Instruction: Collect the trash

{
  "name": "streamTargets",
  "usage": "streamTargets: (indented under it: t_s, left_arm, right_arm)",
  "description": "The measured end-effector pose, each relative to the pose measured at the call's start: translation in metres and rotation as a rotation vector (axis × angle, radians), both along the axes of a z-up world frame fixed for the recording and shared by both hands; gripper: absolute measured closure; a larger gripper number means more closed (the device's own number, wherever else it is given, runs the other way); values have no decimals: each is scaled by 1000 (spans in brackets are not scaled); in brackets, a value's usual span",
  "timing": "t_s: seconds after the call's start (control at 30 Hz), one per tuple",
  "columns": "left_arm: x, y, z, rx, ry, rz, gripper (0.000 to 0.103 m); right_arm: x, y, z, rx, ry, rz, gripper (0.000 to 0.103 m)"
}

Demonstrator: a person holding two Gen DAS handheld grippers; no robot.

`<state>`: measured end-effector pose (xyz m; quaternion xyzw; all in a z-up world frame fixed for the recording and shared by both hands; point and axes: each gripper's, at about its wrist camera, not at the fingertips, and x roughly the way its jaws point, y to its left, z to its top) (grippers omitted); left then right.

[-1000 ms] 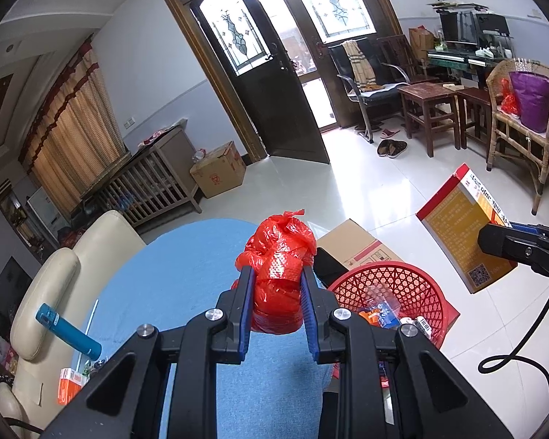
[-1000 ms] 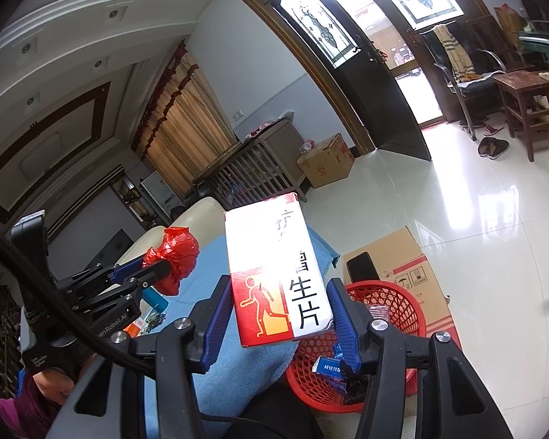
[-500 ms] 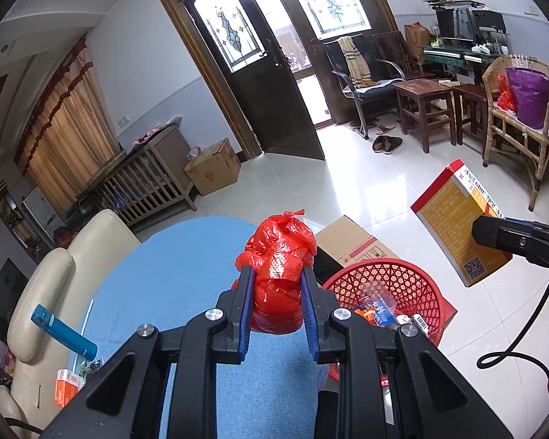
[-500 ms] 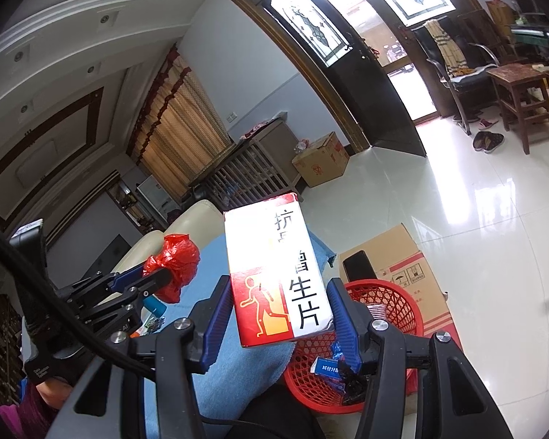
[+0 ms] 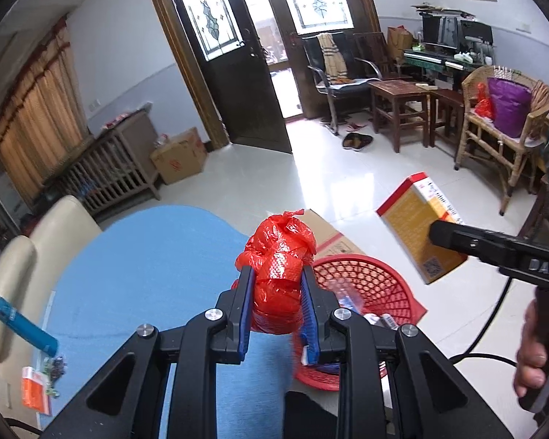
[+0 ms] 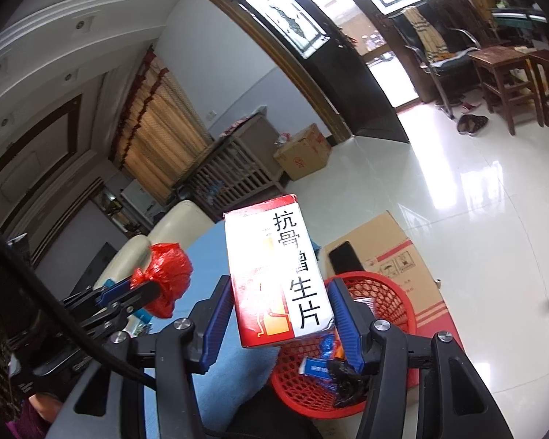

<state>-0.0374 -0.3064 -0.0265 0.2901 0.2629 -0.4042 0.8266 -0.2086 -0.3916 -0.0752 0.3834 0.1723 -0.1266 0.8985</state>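
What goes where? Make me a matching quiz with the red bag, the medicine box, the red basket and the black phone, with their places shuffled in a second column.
Things
1. red bag
2. medicine box
3. red basket
4. black phone

Places
A. lying on the flat cardboard box
B. clamped in the left tongs
C. beside the blue table, with wrappers inside
D. between the right tongs

Pairs: 1-B, 2-D, 3-C, 4-A

The jaws of the right tongs are opening, with the box between them.
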Motion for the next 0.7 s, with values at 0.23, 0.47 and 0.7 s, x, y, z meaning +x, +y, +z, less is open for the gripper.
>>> streamTargets:
  t_s: [0.23,0.47,0.7]
  left_arm:
    - [19,-8,-22,-15,142,-21,51]
    - [20,15,-20,0,61,37,31]
    - [34,92,9,-51,-14,229,22]
  right_arm:
    - [30,-13,-32,38,90,-3,43]
    - [49,-12,-54,79,170,7,35]
    - [53,23,-12,-33,114,76,35]
